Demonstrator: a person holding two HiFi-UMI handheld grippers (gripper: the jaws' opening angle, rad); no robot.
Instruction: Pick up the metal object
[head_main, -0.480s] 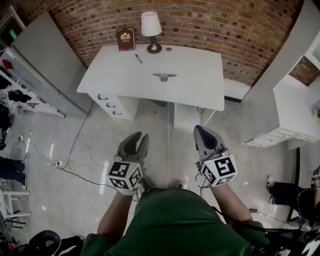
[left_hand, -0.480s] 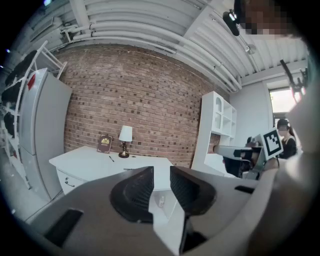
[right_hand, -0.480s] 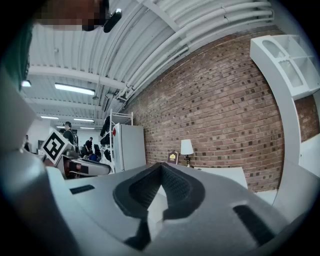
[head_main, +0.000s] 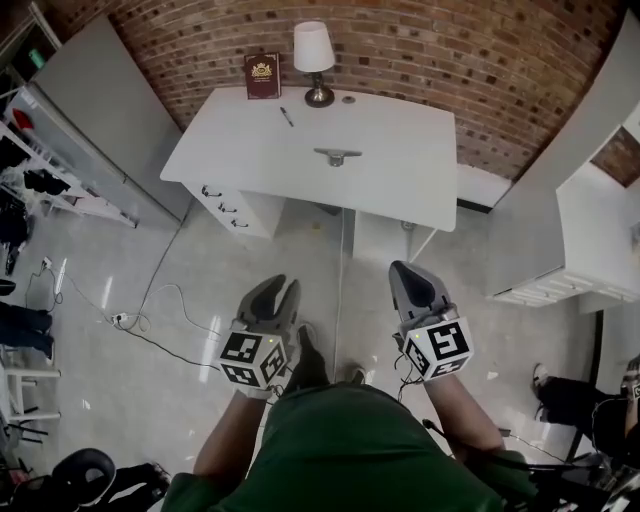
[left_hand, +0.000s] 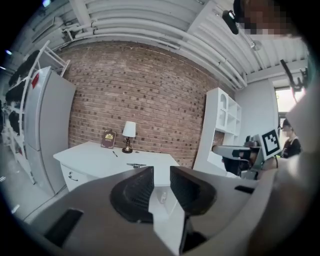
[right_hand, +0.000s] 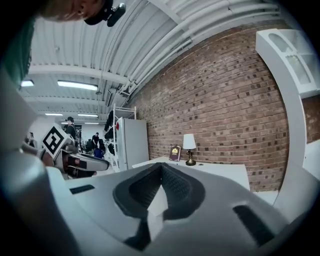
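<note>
Brick wall (head_main: 450, 60) fills the top of the frame. Below it, at upper centre, stands the white desk (head_main: 250, 150), with drawers on its left side. Low in the frame, over bare floor, the person holds the left gripper (head_main: 280, 290) and the right gripper (head_main: 405, 275), both aimed up-frame toward the desk and well apart from it.

Left gripper (left_hand: 161, 172): jaws stand a narrow gap apart, with nothing between them. Right gripper (right_hand: 161, 167): jaw tips are pressed together and hold nothing.

At the desk's far edge are a lamp (head_main: 313, 60) with a white shade and a dark red book (head_main: 262, 75) standing upright to its left.

The metal object (head_main: 338, 156) lies alone on the desk top, slightly toward the near edge, straight up-frame from the gap between the two grippers. Its long axis runs left to right, roughly along the desk's near edge. Neither gripper is clearly nearer. In the left gripper view the object (left_hand: 136, 164) sits just above that gripper's left jaw, so the left one appears better lined up and is already parted.

A pen (head_main: 287, 117) lies between book and object.

Writing: the book cover bears a gold emblem, too small to read. The grippers' cubes carry only black-and-white square markers.
</note>
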